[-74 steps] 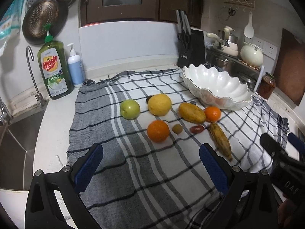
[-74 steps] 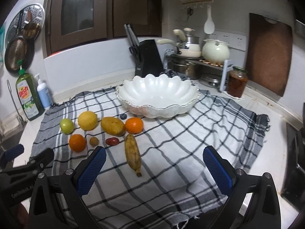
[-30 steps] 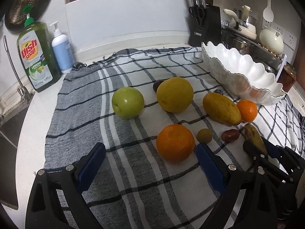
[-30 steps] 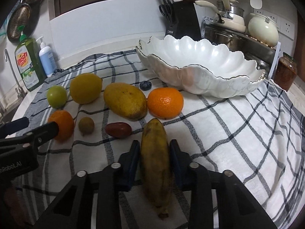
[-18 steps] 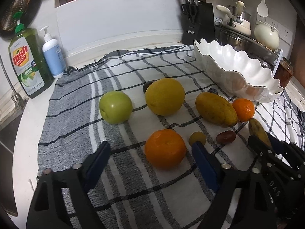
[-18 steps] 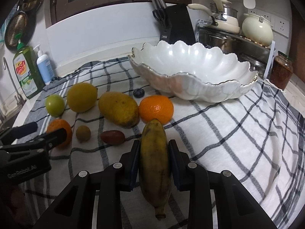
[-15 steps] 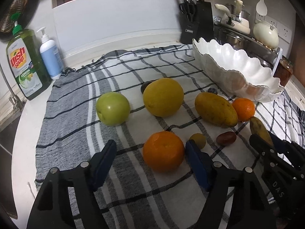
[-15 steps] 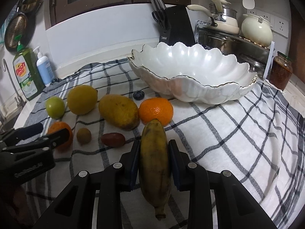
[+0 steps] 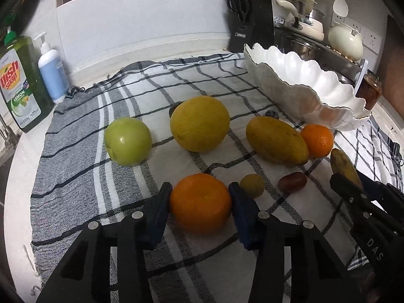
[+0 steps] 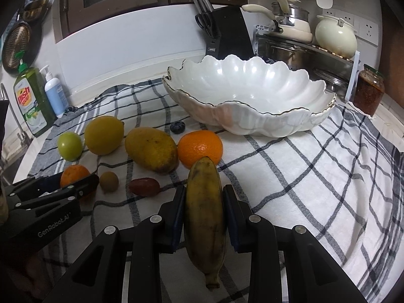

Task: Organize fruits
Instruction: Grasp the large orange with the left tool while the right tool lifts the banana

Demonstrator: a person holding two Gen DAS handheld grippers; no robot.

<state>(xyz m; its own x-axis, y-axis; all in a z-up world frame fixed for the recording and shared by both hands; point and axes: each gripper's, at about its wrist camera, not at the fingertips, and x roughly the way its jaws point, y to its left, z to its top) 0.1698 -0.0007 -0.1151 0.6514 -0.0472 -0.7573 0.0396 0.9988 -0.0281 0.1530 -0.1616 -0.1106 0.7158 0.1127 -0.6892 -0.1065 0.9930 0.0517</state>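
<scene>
Barely started: white scalloped bowl (image 10: 252, 96) empty, all fruit on the checked cloth (image 10: 315, 176), right hand-held gripper (image 10: 203, 209) clamped on the banana (image 10: 204, 209), left hand-held gripper (image 9: 200, 202) just closing around the big orange (image 9: 200, 202), pads touching it.

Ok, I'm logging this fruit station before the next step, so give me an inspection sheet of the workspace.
Surface: checked cloth spread over the counter.
Job's things: white scalloped bowl, empty; green apple, yellow citrus, mango, small orange, and three small fruits on the cloth.
Clutter: nothing seen on the cloth.
Grippers: left gripper has just been closing, pads against the large orange; right gripper clamped on the banana.
Cables: nothing seen.
Surroundings: dish soap bottle, pump bottle, knife block, pots, jar.
</scene>
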